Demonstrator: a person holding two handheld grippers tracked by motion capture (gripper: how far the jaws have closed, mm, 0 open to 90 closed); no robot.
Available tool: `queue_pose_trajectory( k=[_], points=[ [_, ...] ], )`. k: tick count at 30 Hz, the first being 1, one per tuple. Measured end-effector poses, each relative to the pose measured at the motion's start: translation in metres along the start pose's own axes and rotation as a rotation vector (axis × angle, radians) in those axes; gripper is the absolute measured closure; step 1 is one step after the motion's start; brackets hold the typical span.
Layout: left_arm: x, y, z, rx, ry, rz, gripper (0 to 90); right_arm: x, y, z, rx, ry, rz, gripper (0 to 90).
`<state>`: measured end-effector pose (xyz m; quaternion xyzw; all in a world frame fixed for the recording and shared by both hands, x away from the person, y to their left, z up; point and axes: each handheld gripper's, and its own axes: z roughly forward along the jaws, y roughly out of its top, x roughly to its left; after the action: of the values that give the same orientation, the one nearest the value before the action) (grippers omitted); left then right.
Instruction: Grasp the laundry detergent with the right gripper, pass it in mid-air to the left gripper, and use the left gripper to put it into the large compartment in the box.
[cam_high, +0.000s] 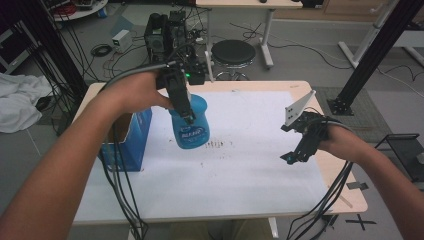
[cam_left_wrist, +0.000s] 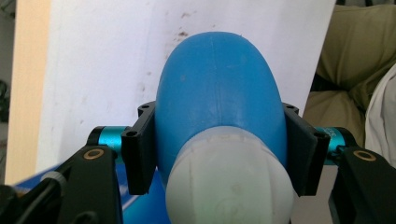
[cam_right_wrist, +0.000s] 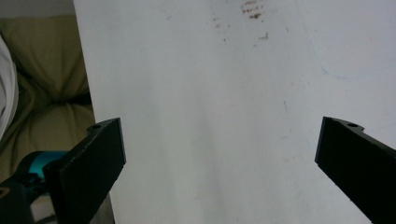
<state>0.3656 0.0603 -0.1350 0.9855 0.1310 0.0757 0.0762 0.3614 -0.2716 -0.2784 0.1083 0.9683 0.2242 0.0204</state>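
Observation:
A blue plastic bottle (cam_high: 190, 125) with a white label hangs above the white table sheet (cam_high: 250, 150), left of centre. My left gripper (cam_high: 187, 117) is shut on it from above. In the left gripper view the two black jaws press on both sides of the blue bottle (cam_left_wrist: 219, 98), just past its whitish cap end (cam_left_wrist: 231, 182). My right gripper (cam_high: 295, 155) is at the table's right side, raised off the sheet, its jaws wide apart with nothing between them. The right gripper view looks down between those jaws at bare white sheet (cam_right_wrist: 215, 116).
A blue cardboard box (cam_high: 127, 142) stands at the table's left edge, close to the bottle. Small brown specks (cam_high: 217, 145) lie on the sheet near the bottle. A black stool (cam_high: 233, 52) and cables sit beyond the far edge. A black rack (cam_high: 407, 155) stands at the right.

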Motion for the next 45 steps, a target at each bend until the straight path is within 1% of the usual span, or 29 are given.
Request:
queue_pose_trajectory(
  k=[2, 3, 4, 5, 9, 11, 13, 16, 19, 20, 21, 22, 23, 24, 25, 26, 27, 28, 29, 30, 31, 32, 33, 34, 35, 36, 38, 39, 45],
  points=[
    [0.004, -0.007, -0.008, 0.0, 0.004, -0.037, 37.5, 0.0, -0.003, -0.003, 0.012, 0.009, -0.008, 0.9],
    [0.007, -0.011, -0.012, -0.001, 0.009, -0.061, 37.5, -0.001, -0.004, -0.004, 0.018, 0.001, -0.017, 0.9],
    [0.009, -0.016, -0.016, 0.0, 0.01, -0.078, 37.5, -0.001, -0.005, -0.006, 0.024, -0.001, 0.007, 1.0],
    [0.01, -0.02, -0.02, -0.012, 0.018, -0.101, 37.5, -0.002, -0.007, -0.007, 0.029, -0.016, -0.007, 1.0],
    [0.019, -0.041, -0.037, -0.046, 0.034, -0.168, 37.5, -0.004, -0.01, -0.012, 0.03, -0.03, -0.009, 1.0],
    [0.022, -0.051, -0.043, -0.055, 0.041, -0.187, 37.5, -0.003, -0.01, -0.012, 0.047, -0.055, -0.014, 1.0],
    [0.026, -0.061, -0.048, -0.06, 0.041, -0.208, 37.6, -0.002, -0.01, -0.012, 0.057, -0.064, -0.029, 1.1],
    [0.033, -0.076, -0.055, -0.064, 0.044, -0.232, 37.6, -0.001, -0.009, -0.012, 0.067, -0.044, -0.036, 1.1],
    [0.039, -0.092, -0.062, -0.077, 0.056, -0.282, 37.6, -0.001, -0.008, -0.012, 0.069, -0.043, -0.045, 1.1],
    [0.041, -0.097, -0.064, -0.076, 0.058, -0.284, 37.6, -0.003, -0.007, -0.013, 0.059, -0.054, -0.066, 1.1],
    [0.042, -0.102, -0.066, -0.088, 0.066, -0.297, 37.6, -0.003, -0.007, -0.013, 0.059, -0.051, -0.067, 1.1],
    [0.044, -0.107, -0.069, -0.09, 0.07, -0.311, 37.6, -0.001, -0.007, -0.014, 0.066, -0.04, -0.045, 1.1],
    [0.046, -0.112, -0.07, -0.1, 0.076, -0.323, 37.6, -0.003, -0.007, -0.014, 0.061, -0.044, -0.062, 1.1],
    [0.047, -0.116, -0.072, -0.095, 0.082, -0.332, 37.6, -0.004, -0.006, -0.015, 0.054, -0.049, -0.061, 1.1],
    [0.049, -0.121, -0.073, -0.096, 0.089, -0.346, 37.6, -0.003, -0.006, -0.016, 0.066, -0.032, -0.043, 1.1],
    [0.051, -0.125, -0.074, -0.093, 0.096, -0.349, 37.6, -0.005, -0.006, -0.015, 0.053, -0.05, -0.06, 1.1],
    [0.051, -0.129, -0.075, -0.092, 0.103, -0.367, 37.6, -0.004, -0.006, -0.016, 0.066, -0.034, -0.038, 1.1],
    [0.053, -0.133, -0.075, -0.087, 0.11, -0.366, 37.6, -0.004, -0.006, -0.015, 0.066, -0.03, -0.037, 1.1],
    [0.055, -0.136, -0.074, -0.087, 0.116, -0.378, 37.6, -0.006, -0.005, -0.015, 0.052, -0.051, -0.059, 1.1],
    [0.056, -0.14, -0.074, -0.083, 0.12, -0.385, 37.6, -0.005, -0.005, -0.015, 0.065, -0.037, -0.038, 1.1],
    [0.057, -0.143, -0.073, -0.084, 0.123, -0.395, 37.6, -0.006, -0.004, -0.014, 0.048, -0.05, -0.054, 1.1],
    [0.059, -0.146, -0.072, -0.081, 0.126, -0.396, 37.6, -0.005, -0.004, -0.015, 0.062, -0.037, -0.04, 1.1],
    [0.059, -0.149, -0.069, -0.088, 0.129, -0.414, 37.6, -0.006, -0.003, -0.014, 0.049, -0.04, -0.052, 1.1],
    [0.061, -0.151, -0.069, -0.071, 0.127, -0.403, 37.6, -0.005, -0.003, -0.014, 0.057, -0.046, -0.047, 1.1],
    [0.06, -0.153, -0.064, -0.099, 0.134, -0.437, 37.6, -0.004, -0.003, -0.014, 0.064, -0.034, -0.044, 1.1],
    [0.062, -0.156, -0.062, -0.084, 0.13, -0.423, 37.6, -0.005, -0.002, -0.013, 0.055, -0.045, -0.059, 1.1],
    [0.065, -0.161, -0.058, -0.073, 0.126, -0.421, 37.6, -0.005, -0.002, -0.013, 0.052, -0.053, -0.064, 1.1],
    [0.063, -0.162, -0.053, -0.104, 0.132, -0.463, 37.6, -0.005, -0.002, -0.013, 0.053, -0.054, -0.06, 1.1],
    [0.069, -0.173, -0.031, -0.095, 0.134, -0.456, 37.6, -0.004, -0.001, -0.013, 0.054, -0.06, -0.059, 1.1]
  ],
)
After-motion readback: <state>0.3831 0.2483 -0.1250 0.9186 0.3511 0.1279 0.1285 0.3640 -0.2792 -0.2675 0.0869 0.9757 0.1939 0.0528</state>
